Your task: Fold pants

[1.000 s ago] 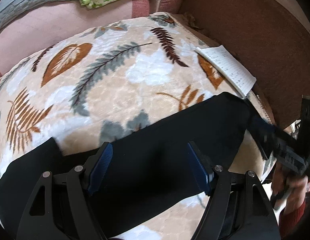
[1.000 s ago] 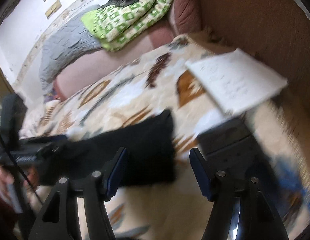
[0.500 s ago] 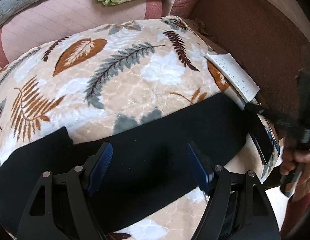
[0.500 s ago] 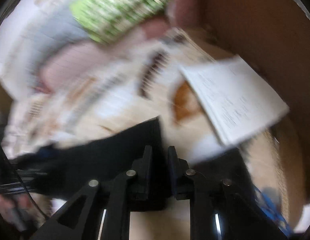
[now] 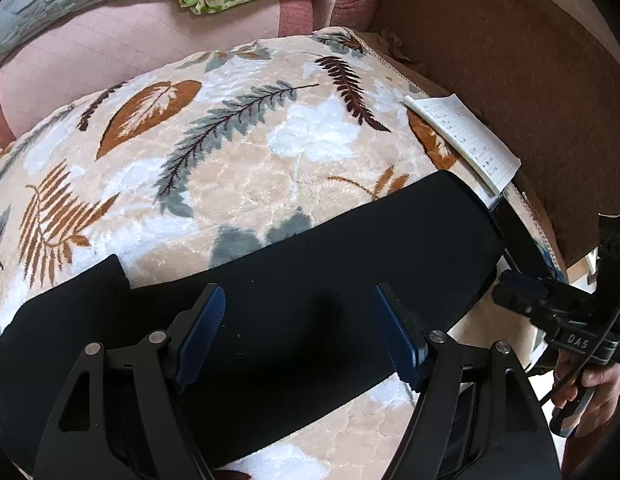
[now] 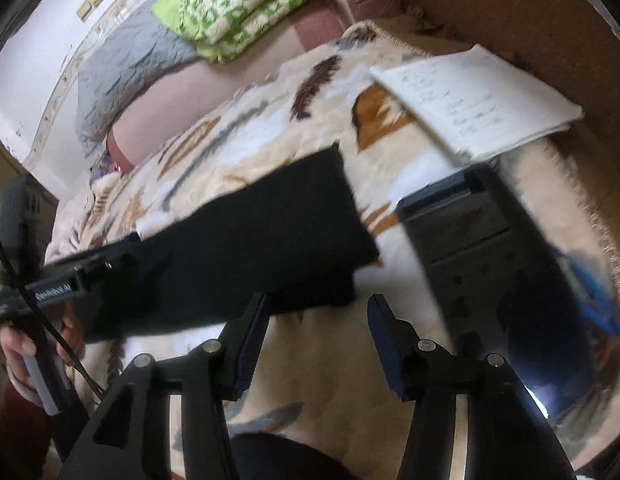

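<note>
Lying flat across the leaf-patterned blanket (image 5: 238, 184) on the bed, the black pants (image 5: 294, 304) form a long band, already doubled into a narrow strip, running from the left edge of the left wrist view to a squared end near the notebook (image 5: 466, 136). The left gripper (image 5: 298, 332) hovers over the middle of that strip with its blue-padded fingers (image 5: 200, 330) spread wide apart and nothing between them; whether the tips touch the cloth cannot be told.

From the right wrist view, the right gripper (image 6: 316, 340) sits just off the near corner of the pants' (image 6: 246, 248) end, over bare blanket (image 6: 322, 392). Its fingers (image 6: 384, 344) are likewise parted and hold nothing, with the left pad just beside the fabric's edge.

An open notebook (image 6: 470, 100) with handwriting lies beyond the pants' end, against the brown headboard (image 5: 510, 80). A dark flat case (image 6: 482, 248), somewhat blurred, rests between the notebook and the right gripper.

At the far side of the bed a folded green-and-white quilt (image 6: 246, 12) is stacked on a pink sheet (image 5: 90, 60), next to a grey quilted cover (image 6: 126, 76).
</note>
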